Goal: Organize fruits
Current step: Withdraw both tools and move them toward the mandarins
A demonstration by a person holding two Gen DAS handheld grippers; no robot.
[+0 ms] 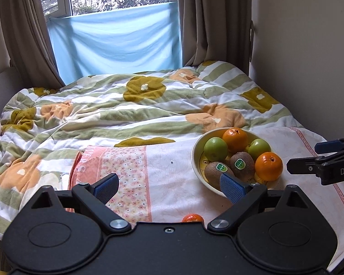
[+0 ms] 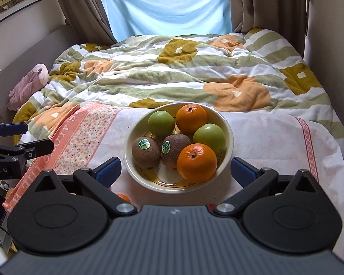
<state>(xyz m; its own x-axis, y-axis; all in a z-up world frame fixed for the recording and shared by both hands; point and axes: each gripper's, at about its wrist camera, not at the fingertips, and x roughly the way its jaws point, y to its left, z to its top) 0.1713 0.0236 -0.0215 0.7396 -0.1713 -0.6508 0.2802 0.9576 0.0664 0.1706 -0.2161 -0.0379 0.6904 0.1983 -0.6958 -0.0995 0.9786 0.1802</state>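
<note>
A cream bowl (image 2: pixel 224 123) (image 1: pixel 196 151) stands on a white and pink cloth (image 2: pixel 270 137) and holds two oranges (image 2: pixel 196 162), two green apples (image 2: pixel 161 121) and two stickered kiwis (image 2: pixel 146 151). A loose small orange (image 1: pixel 192 218) (image 2: pixel 123 197) lies on the cloth in front of the bowl, mostly hidden by the gripper bodies. My left gripper (image 1: pixel 169 189) is open above the cloth, left of the bowl, its right pad overlapping the bowl's near rim. My right gripper (image 2: pixel 176 171) is open, its fingers either side of the bowl's near edge, nothing between them.
The cloth covers a table pushed against a bed with a flowered quilt (image 2: pixel 172 68). A pink plush toy (image 2: pixel 27 84) lies at the bed's left. Curtains (image 1: pixel 208 18) and a blue sheet (image 1: pixel 117 43) hang at the window. A wall rises on the right.
</note>
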